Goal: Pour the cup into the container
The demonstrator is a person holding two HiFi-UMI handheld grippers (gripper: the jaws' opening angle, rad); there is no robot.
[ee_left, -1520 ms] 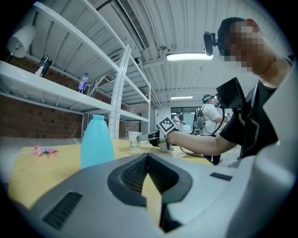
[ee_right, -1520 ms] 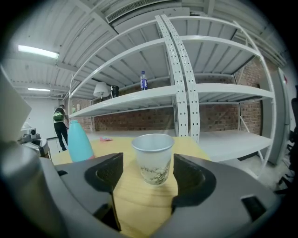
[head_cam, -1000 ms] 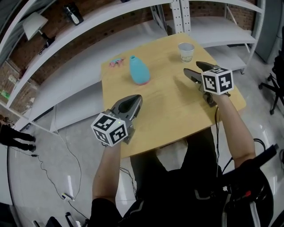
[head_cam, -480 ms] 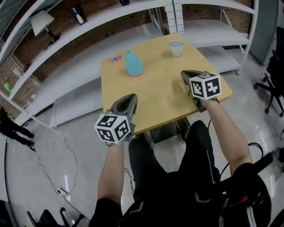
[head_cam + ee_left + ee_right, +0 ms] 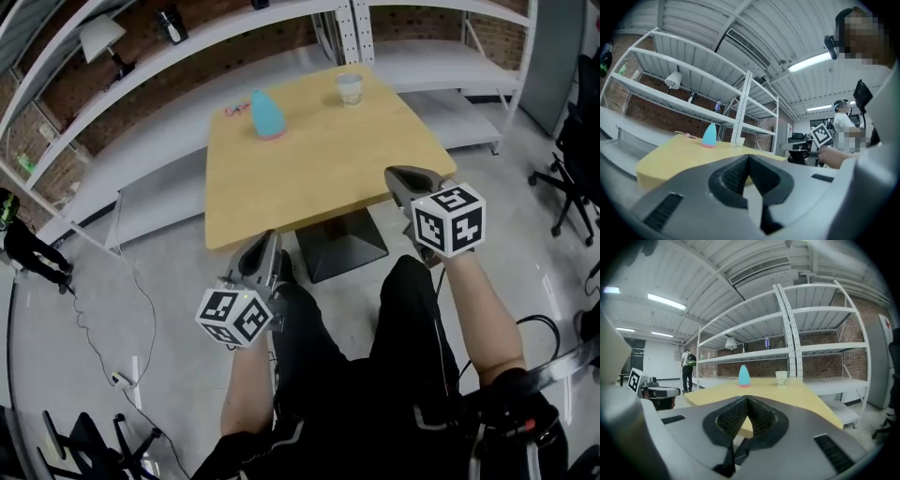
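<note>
Wooden table (image 5: 309,159) now lies well ahead of both hands, which have drawn back off it. Both the right tongs (image 5: 405,178) and the left tongs (image 5: 265,246) are closed and empty. At the far edge, the cup (image 5: 349,89) and blue container (image 5: 267,115) stand apart and untouched, so pouring looks unstarted.

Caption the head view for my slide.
Left gripper and right gripper, shut, empty, short of yellow table bearing blue teardrop container and translucent plastic cup.

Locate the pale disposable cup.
In the head view the pale disposable cup stands near the far right corner of the yellow wooden table, right of the blue teardrop-shaped container.
</note>
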